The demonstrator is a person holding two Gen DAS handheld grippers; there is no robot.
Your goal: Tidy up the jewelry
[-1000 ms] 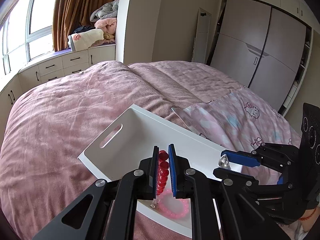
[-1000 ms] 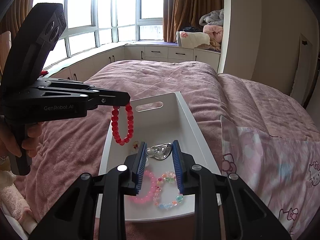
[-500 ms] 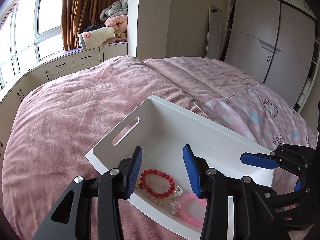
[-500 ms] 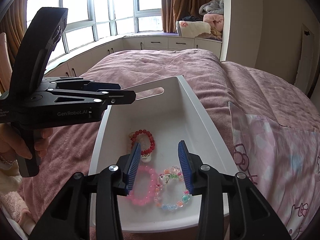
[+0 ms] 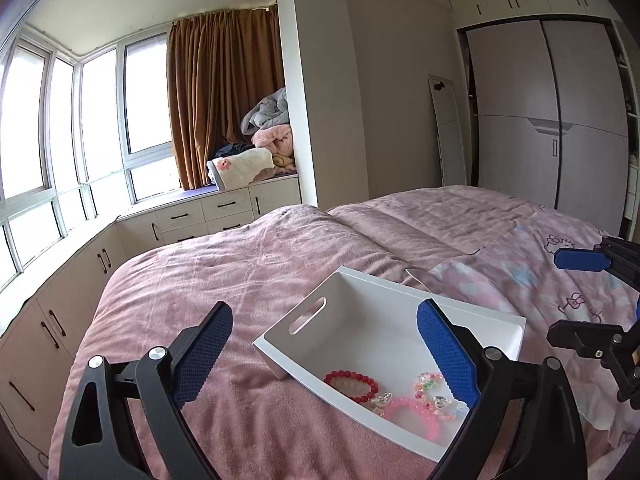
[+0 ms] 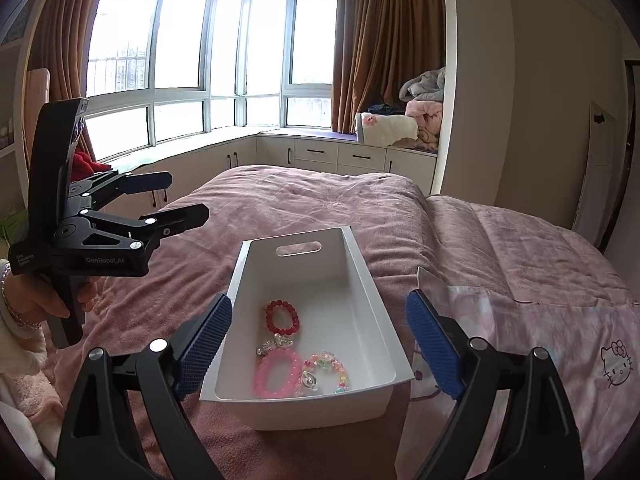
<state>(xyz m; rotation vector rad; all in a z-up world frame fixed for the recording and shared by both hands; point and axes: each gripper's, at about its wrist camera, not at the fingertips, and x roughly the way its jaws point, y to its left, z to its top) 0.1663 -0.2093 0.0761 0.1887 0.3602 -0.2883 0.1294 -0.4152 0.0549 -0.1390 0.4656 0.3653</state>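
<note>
Both grippers are opening on nothing — the right gripper (image 6: 318, 334) sits squarely before the near short end of the white bin (image 6: 362, 276), whose long axis runs away toward its handle slot, the red bead bracelet (image 6: 282, 316) inside, while the left gripper (image 6: 176, 196) hangs off beside it.
</note>
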